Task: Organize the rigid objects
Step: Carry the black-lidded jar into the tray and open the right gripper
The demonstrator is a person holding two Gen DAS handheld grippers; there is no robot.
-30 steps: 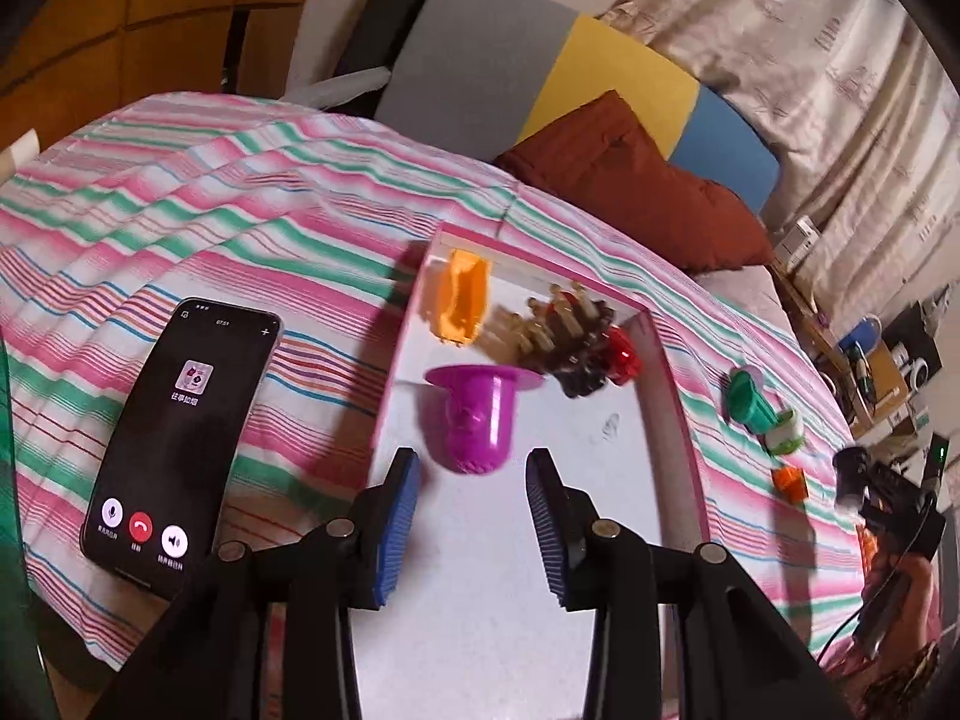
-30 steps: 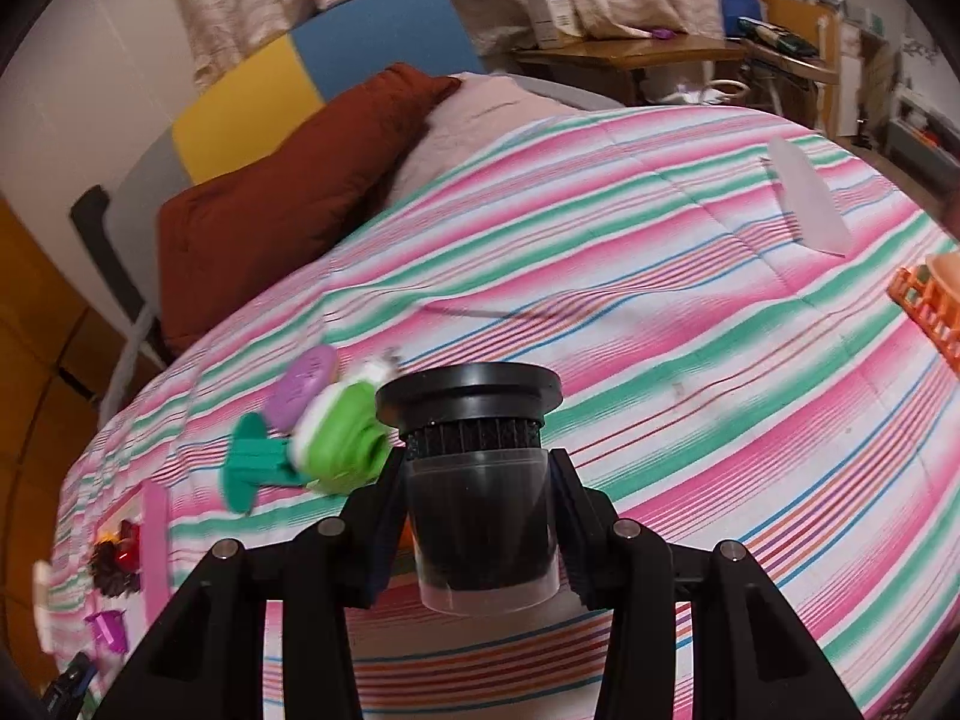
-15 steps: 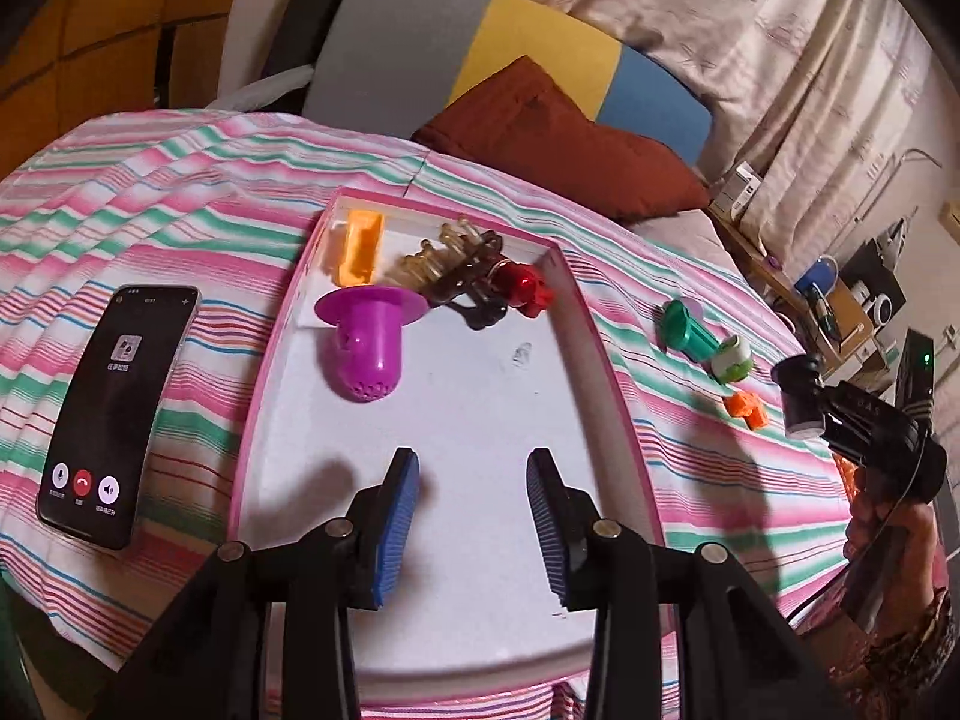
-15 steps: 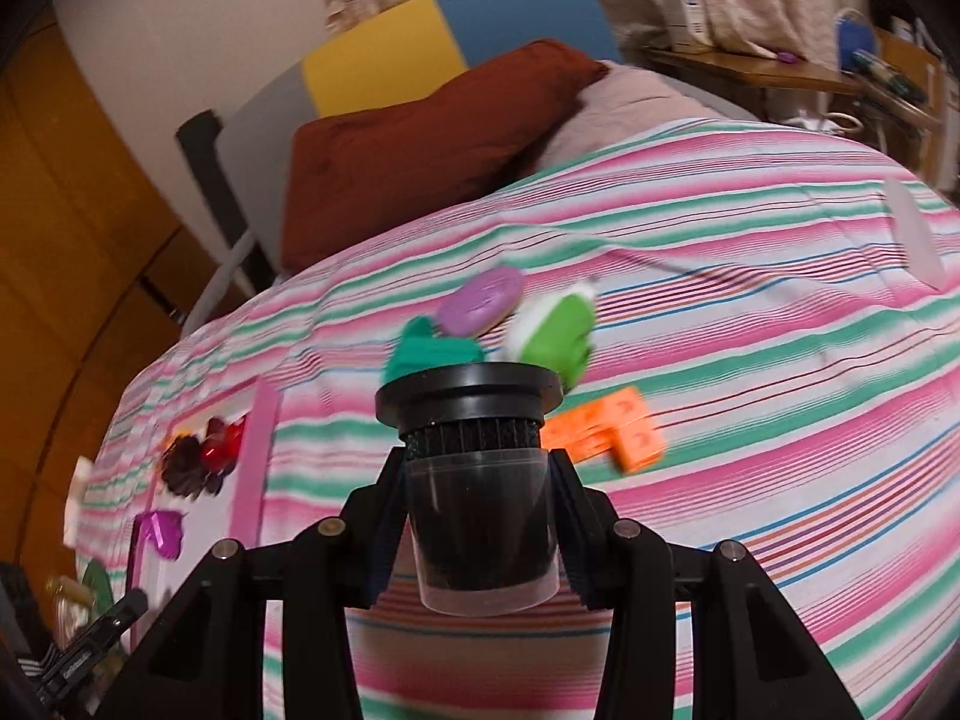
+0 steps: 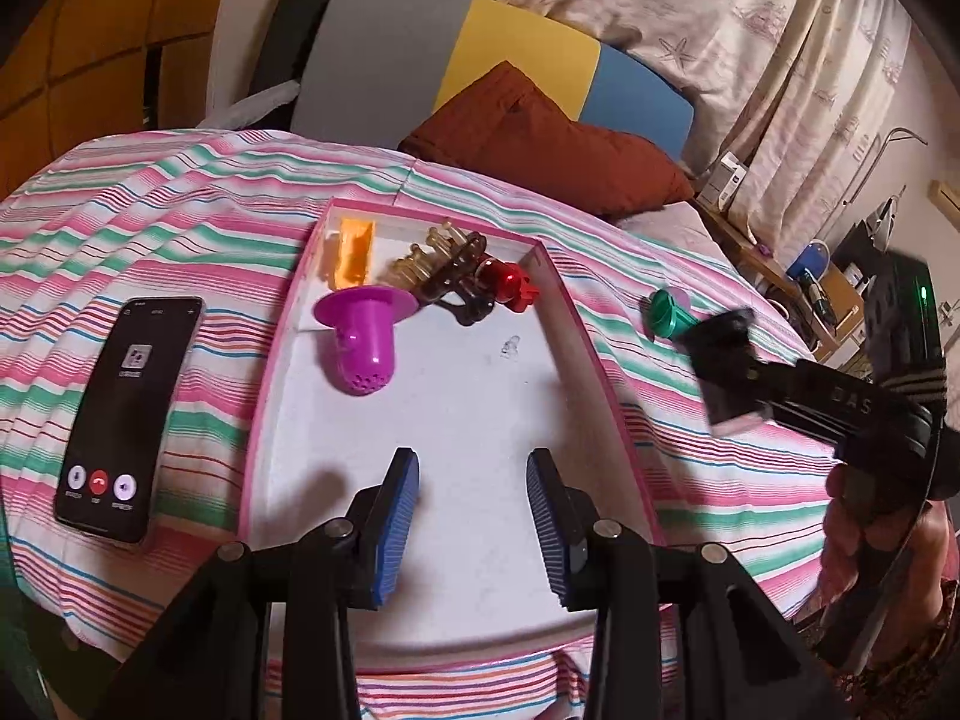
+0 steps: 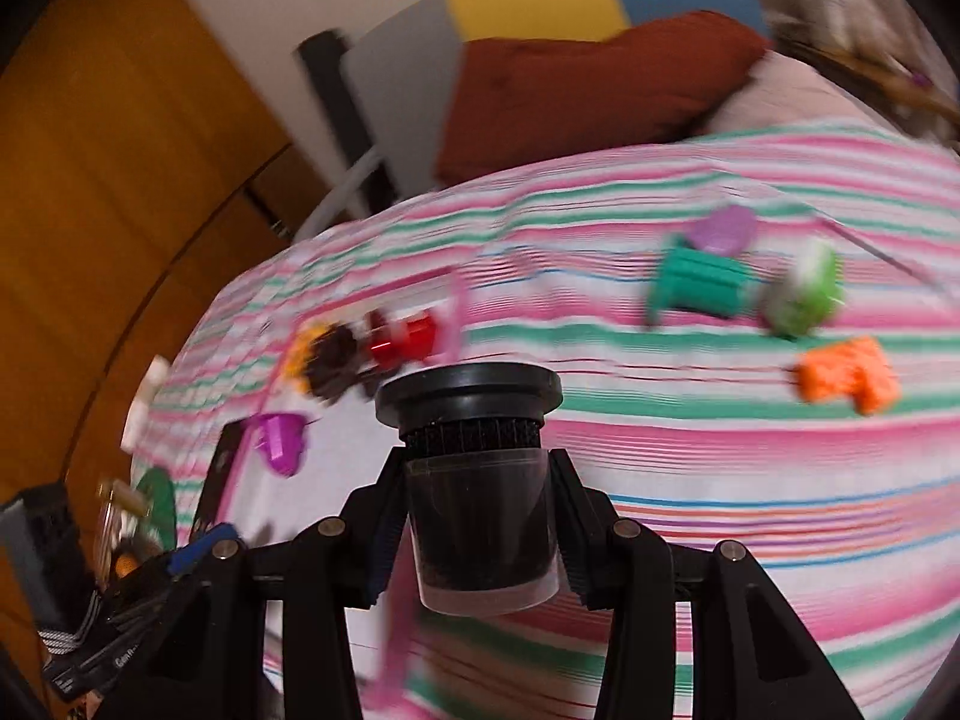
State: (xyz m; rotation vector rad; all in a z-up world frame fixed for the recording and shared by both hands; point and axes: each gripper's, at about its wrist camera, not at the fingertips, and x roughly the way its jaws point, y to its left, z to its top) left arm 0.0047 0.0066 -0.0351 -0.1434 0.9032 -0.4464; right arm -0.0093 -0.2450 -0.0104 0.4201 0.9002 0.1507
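A pink-rimmed white tray lies on the striped bed. It holds a purple strainer cup, an orange piece, a tan and brown cluster and a red piece. My left gripper hangs open over the tray's near end, nothing between its blue pads. My right gripper is shut on a black cup with a wide rim; in the left wrist view that black cup hovers right of the tray. On the blanket lie a green piece, a purple disc, a green-white piece and an orange block.
A phone with a lit call screen lies left of the tray. A rust-red cushion and a grey, yellow and blue chair back stand behind the bed. A cluttered side table is at the far right. A hand holds the right gripper.
The right gripper has swung left toward the tray with the black cup held, the view blurring. The left gripper drew back to the tray's near end and stays open.
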